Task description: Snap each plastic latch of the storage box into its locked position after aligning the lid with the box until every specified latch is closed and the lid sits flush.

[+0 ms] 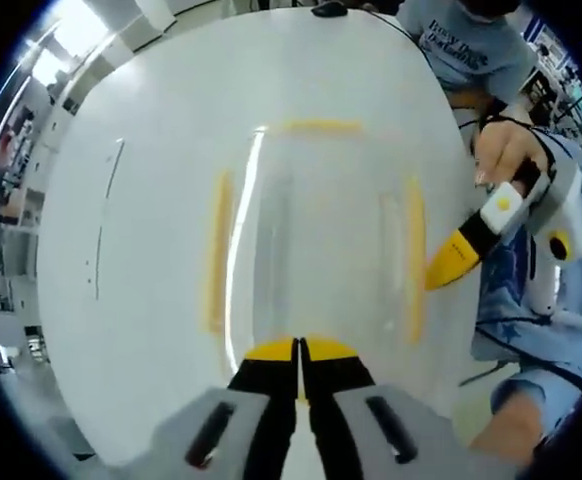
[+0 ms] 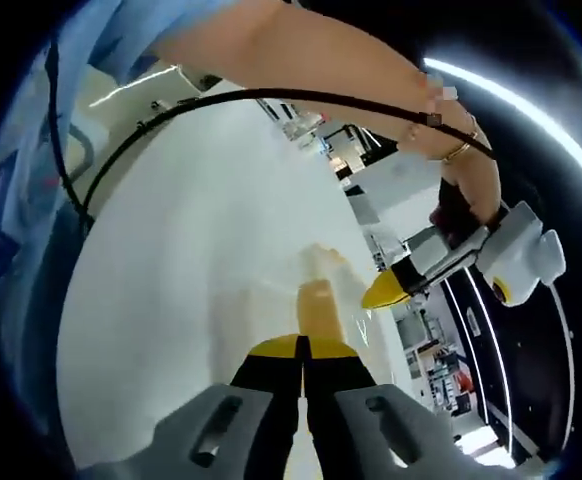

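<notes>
The clear storage box (image 1: 311, 250) sits on the white table (image 1: 151, 200) with its lid (image 1: 321, 210) on; yellow latches run along its edges, one on the left side (image 1: 217, 250), one on the right (image 1: 414, 255), one at the far end (image 1: 321, 127). The left gripper (image 1: 300, 352) hovers at the near end, jaws pressed together and grasping nothing; the right gripper (image 1: 441, 268) comes in from the side, its yellow tip touching the right-hand latch; in its own view (image 2: 300, 350) the jaws are likewise closed and empty, right over a yellow latch (image 2: 316, 305). The risk, I'd say, is a sideways shove sliding the light box across the smooth tabletop; the closed tip could also skid off the latch, leaving it only partly seated and the lid proud.
</notes>
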The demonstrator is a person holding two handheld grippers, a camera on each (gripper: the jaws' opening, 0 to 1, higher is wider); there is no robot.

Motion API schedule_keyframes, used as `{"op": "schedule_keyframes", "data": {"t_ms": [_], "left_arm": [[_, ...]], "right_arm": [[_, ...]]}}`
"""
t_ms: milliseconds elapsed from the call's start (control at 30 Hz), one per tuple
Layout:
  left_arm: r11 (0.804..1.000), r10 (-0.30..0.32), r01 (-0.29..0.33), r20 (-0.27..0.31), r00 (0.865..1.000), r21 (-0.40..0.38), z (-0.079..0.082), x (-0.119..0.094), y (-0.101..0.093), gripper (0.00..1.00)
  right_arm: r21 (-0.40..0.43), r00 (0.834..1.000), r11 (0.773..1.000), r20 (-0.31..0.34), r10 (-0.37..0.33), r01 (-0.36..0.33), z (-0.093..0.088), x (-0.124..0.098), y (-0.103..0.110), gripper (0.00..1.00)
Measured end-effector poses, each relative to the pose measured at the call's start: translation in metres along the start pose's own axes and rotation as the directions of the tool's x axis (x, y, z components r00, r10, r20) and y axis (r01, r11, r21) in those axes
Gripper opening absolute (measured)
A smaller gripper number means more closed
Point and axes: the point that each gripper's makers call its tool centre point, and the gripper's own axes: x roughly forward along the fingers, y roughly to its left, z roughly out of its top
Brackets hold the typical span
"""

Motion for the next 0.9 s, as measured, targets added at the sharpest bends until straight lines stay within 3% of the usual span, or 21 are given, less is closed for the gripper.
{"op": "schedule_keyframes", "data": {"t_ms": [267, 367, 633, 900], "left_arm": [[1.0, 0.01, -0.01, 0.011, 1.0, -0.005, -0.001, 0.0, 0.001, 0.01], [1.0, 0.017, -0.016, 0.007, 1.0, -0.005, -0.001, 0.0, 0.002, 0.01], [0.999, 0.045, -0.045, -0.022, 0.999, 0.025, -0.001, 0.002, 0.0, 0.01], [0.999, 0.033, -0.032, -0.028, 0.999, 0.02, 0.001, 0.004, 0.0, 0.0]], "right_arm": [[0.03, 0.998, 0.999, -0.042, -0.042, 0.043, -0.006, -0.002, -0.004, 0.0], [0.0, 0.994, 0.997, -0.071, -0.08, 0.08, -0.011, -0.007, -0.007, 0.0], [0.009, 0.987, 0.991, -0.089, -0.134, 0.136, -0.017, -0.016, -0.022, 0.0], [0.001, 0.98, 0.987, -0.116, -0.159, 0.16, -0.019, -0.019, -0.031, 0.0]]}}
